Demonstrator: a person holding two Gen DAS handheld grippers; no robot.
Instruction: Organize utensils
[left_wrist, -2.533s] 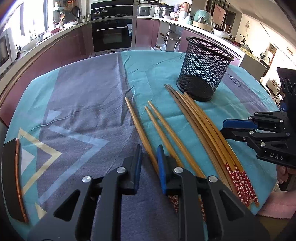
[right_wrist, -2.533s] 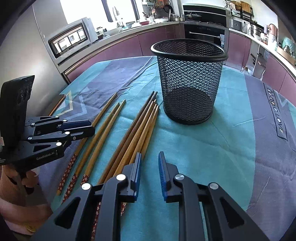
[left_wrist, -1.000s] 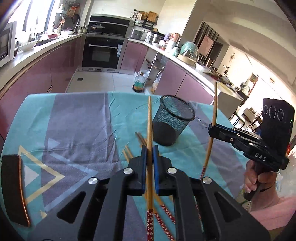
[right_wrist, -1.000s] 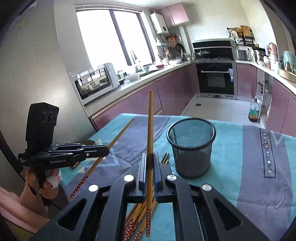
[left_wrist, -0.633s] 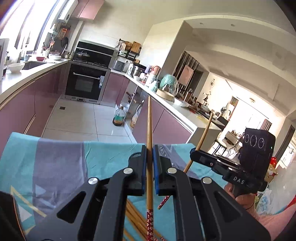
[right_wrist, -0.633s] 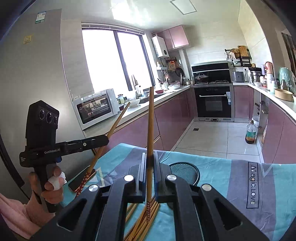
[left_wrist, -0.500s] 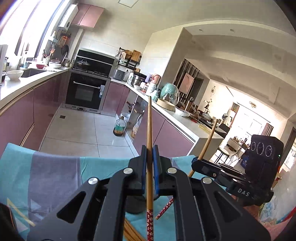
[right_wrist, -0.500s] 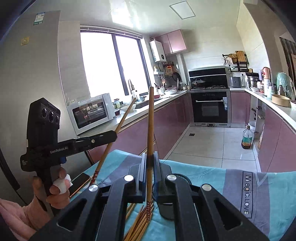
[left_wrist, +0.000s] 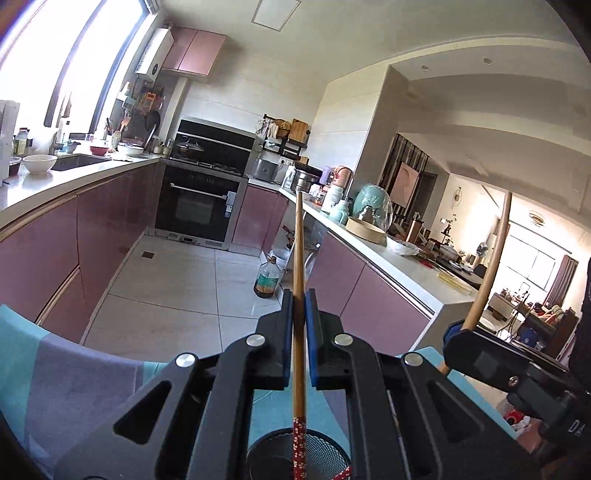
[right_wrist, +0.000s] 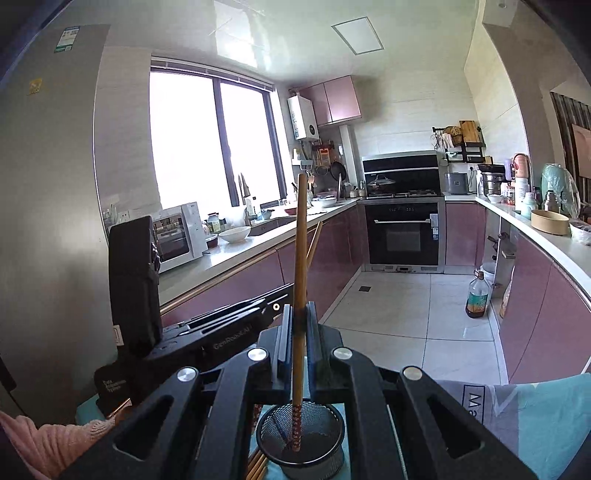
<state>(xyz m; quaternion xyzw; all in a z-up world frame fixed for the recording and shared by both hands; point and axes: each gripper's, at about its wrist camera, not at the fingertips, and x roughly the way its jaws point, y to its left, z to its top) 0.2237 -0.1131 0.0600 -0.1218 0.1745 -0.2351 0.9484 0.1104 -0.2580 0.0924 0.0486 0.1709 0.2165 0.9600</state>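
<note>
My left gripper is shut on a wooden chopstick held upright, its red patterned end hanging over the black mesh cup below. My right gripper is shut on another upright chopstick, its patterned end down inside the mesh cup. In the left wrist view the right gripper with its chopstick stands at the right. In the right wrist view the left gripper reaches in from the left. Several more chopsticks lie on the cloth beside the cup.
The cup stands on a teal and grey tablecloth. Behind are purple kitchen cabinets, an oven, a tiled floor and a bottle on it. A pink sleeve shows at lower left.
Both grippers closed on one chopstick each, lifted them off the cloth and turned them upright. They have since moved closer together over the mesh cup, with the patterned ends lowered towards it.
</note>
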